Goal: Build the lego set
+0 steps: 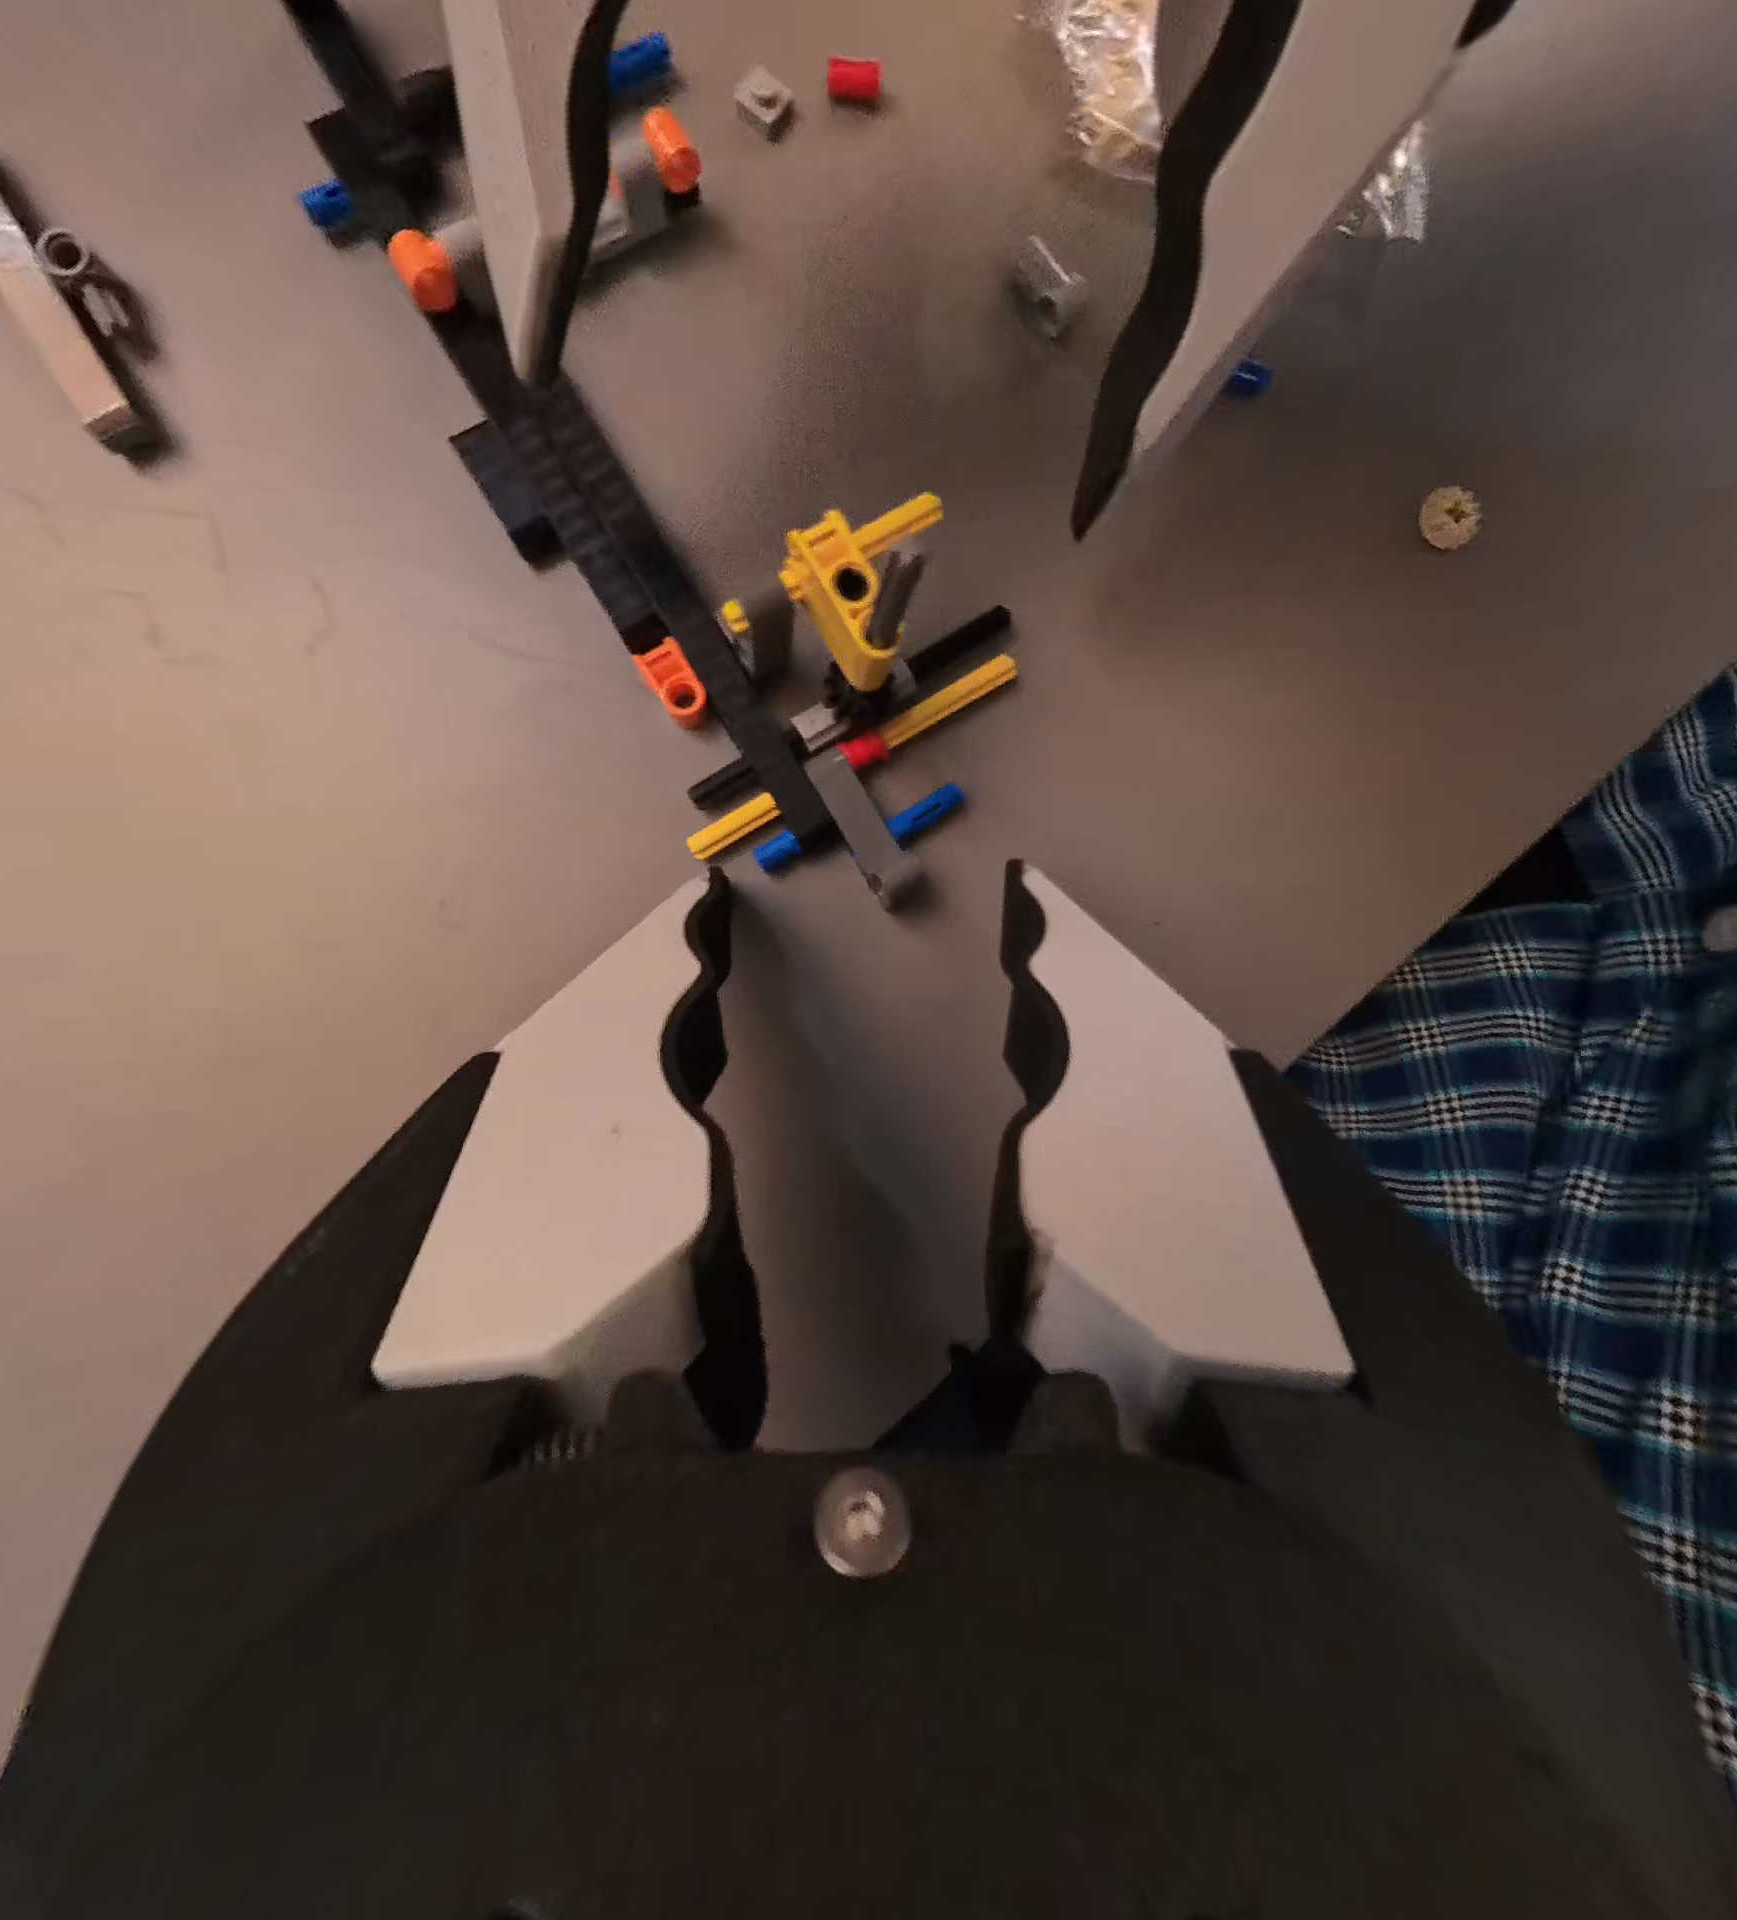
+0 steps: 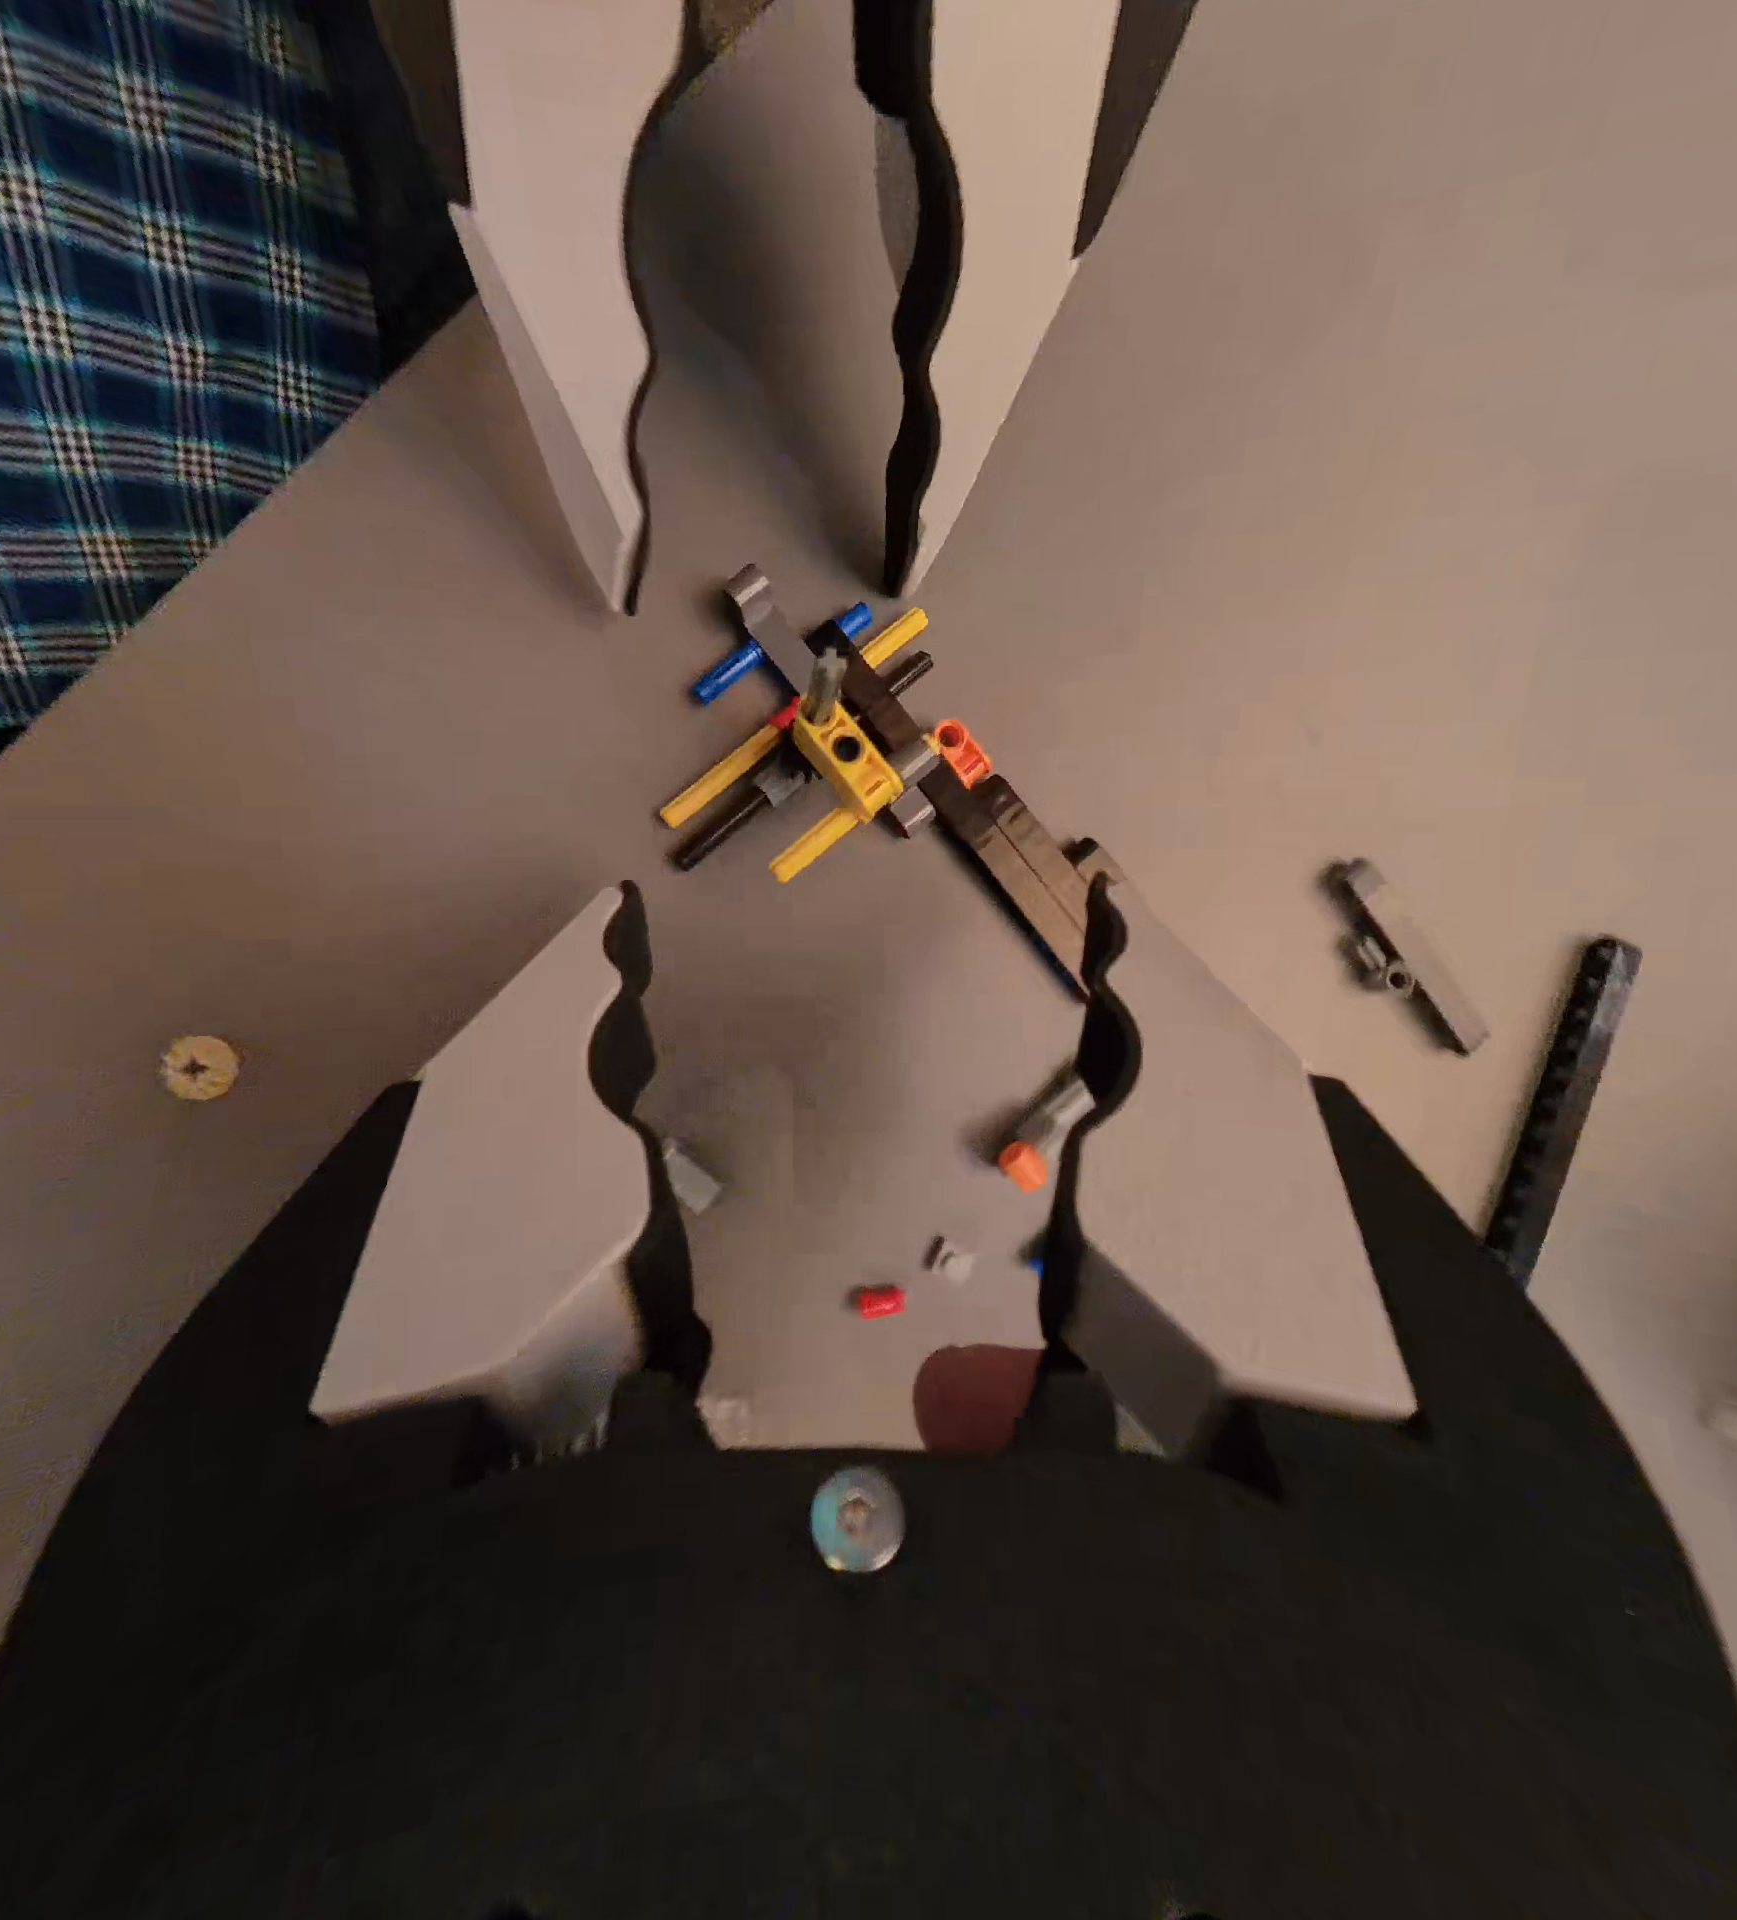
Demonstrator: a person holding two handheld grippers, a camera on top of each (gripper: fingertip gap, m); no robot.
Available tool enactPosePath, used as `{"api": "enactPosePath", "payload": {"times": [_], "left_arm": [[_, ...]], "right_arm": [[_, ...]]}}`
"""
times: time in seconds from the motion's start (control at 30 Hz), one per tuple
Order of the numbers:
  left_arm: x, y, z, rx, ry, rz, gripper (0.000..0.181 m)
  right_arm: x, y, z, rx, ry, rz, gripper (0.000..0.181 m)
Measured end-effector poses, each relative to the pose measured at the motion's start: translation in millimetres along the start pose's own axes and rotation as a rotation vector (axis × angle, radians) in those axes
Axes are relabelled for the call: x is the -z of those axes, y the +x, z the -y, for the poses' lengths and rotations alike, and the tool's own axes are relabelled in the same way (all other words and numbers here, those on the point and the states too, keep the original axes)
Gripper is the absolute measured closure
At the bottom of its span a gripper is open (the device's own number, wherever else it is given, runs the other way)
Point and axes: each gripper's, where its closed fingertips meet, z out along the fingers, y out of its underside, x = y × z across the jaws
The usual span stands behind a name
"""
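A small Lego Technic build (image 1: 843, 707) lies on the grey table: a yellow upright block (image 1: 848, 597), yellow, black and blue axles, a red bush and a long black beam (image 1: 594, 520). My left gripper (image 1: 864, 878) is open and empty, its tips just short of the build's grey end. My right gripper (image 2: 864, 888) is open and empty on the opposite side of the build (image 2: 843, 748). One of its fingertips (image 2: 1103, 894) overlaps the black beam (image 2: 1009, 842); I cannot tell whether it touches. Each gripper shows in the other's view, the right (image 1: 812, 452) and the left (image 2: 760, 601).
Loose pieces lie behind the right gripper: a red bush (image 1: 853, 80), small grey parts (image 1: 765, 102), orange pins (image 1: 672, 145) and a plastic bag (image 1: 1103, 94). A grey beam (image 2: 1404, 956) and a black toothed rack (image 2: 1560, 1101) lie aside. A person in a plaid shirt (image 1: 1622, 1143) stands at the table edge.
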Motion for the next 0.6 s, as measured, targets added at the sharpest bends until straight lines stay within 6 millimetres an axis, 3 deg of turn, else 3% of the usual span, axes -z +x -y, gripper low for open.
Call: {"api": "enactPosePath", "payload": {"times": [0.2, 0.37, 0.6], "left_arm": [[-2, -8, 3, 0.0, 0.005, 0.006, 0.153], [-1, -18, 1, -0.024, -0.012, -0.003, 0.172], [3, -35, 2, -0.028, -0.012, 0.0, 0.168]], "right_arm": [[-23, 3, -1, 0.089, -0.014, 0.107, 0.089], [-30, 6, 1, 0.067, 0.03, 0.131, 0.103], [-33, 11, 2, 0.005, 0.079, 0.154, 0.109]]}}
